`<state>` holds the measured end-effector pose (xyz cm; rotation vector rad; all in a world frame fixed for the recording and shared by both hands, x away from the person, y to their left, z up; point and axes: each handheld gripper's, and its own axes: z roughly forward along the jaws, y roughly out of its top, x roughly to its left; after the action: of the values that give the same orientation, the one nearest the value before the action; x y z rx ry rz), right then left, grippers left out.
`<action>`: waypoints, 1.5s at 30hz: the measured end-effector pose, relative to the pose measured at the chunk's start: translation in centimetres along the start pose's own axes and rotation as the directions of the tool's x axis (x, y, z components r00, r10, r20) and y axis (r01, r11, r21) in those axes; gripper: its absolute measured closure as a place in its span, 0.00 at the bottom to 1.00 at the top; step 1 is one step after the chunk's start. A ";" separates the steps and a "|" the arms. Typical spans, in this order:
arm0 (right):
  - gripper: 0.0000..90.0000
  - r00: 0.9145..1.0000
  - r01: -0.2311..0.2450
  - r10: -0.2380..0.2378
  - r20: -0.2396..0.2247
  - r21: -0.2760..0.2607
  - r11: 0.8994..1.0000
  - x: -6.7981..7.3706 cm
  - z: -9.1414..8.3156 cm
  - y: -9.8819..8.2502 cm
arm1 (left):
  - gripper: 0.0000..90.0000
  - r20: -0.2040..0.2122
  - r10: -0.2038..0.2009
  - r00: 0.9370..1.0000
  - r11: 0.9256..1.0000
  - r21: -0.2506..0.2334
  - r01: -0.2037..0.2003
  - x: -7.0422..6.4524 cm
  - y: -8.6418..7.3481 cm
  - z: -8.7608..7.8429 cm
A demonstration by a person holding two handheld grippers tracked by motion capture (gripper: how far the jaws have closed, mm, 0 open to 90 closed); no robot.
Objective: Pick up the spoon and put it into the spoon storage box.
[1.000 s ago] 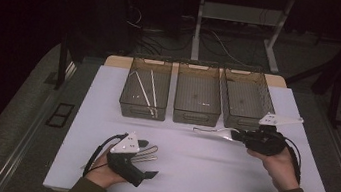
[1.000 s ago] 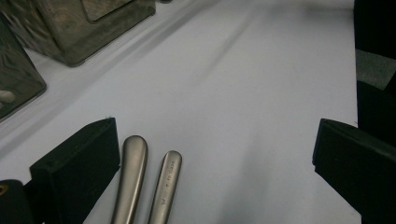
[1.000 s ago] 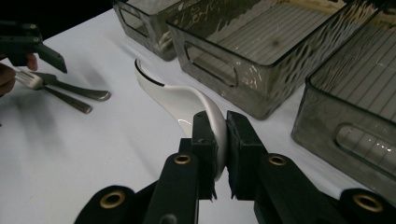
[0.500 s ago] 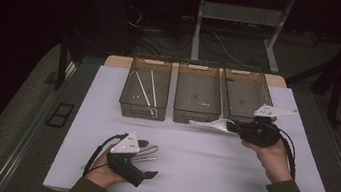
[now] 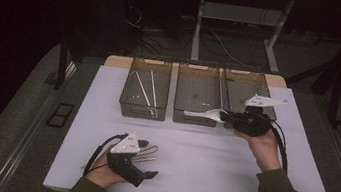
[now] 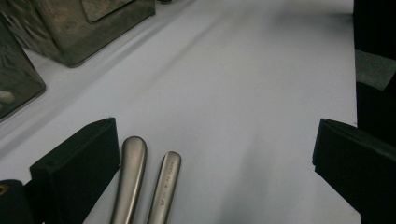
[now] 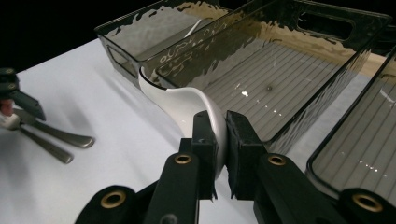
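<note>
A white spoon (image 5: 205,114) is held clamped in the right gripper (image 5: 230,117) right of frame centre at the near rim of the middle bin (image 5: 200,69), so a lift over it seems needed next; the left gripper (image 6: 212,154) is spread wide around two metal handles (image 6: 145,184) on the desk (image 5: 209,162).

Two metal handles (image 6: 144,186): working ends cut off by the left gripper view's bottom edge, type unidentifiable. White spoon (image 7: 187,105): handle end hidden between jaws. Middle bin (image 7: 280,70): small dark speck inside, too small to identify.
</note>
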<state>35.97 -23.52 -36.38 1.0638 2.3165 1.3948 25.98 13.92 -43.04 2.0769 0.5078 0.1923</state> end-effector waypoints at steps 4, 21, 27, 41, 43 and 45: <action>0.92 1.000 0.006 -0.006 0.019 -0.004 1.000 -0.2 0.7 0.8 | 0.00 0.003 -0.001 1.000 1.000 0.002 0.001 0.0 0.0 0.0; 0.92 0.998 -0.031 0.028 0.055 0.052 0.998 -1.9 4.3 3.0 | 0.00 0.005 -0.017 1.000 1.000 -0.013 0.017 -0.1 0.0 0.1; 0.92 0.997 -0.038 0.032 0.065 0.098 0.994 -2.0 5.6 2.8 | 0.00 0.006 -0.016 1.000 1.000 -0.012 0.016 -0.1 0.0 0.1; 0.90 0.996 -0.016 0.002 0.085 0.172 0.985 -2.0 7.2 2.8 | 0.00 0.002 -0.015 1.000 1.000 -0.013 0.015 -0.1 0.0 0.0; 0.90 0.997 -0.015 -0.001 0.083 0.188 0.982 -1.9 7.5 2.7 | 0.00 0.002 -0.013 1.000 1.000 -0.013 0.013 -0.1 0.0 0.0; 0.90 0.996 -0.003 -0.014 0.085 0.198 0.980 -1.9 7.7 2.6 | 0.00 0.002 -0.011 1.000 1.000 -0.011 0.011 -0.1 0.0 0.0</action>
<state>42.61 -18.96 -38.44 1.1463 2.4323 1.1104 25.93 13.88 -43.05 2.0634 0.5159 0.1865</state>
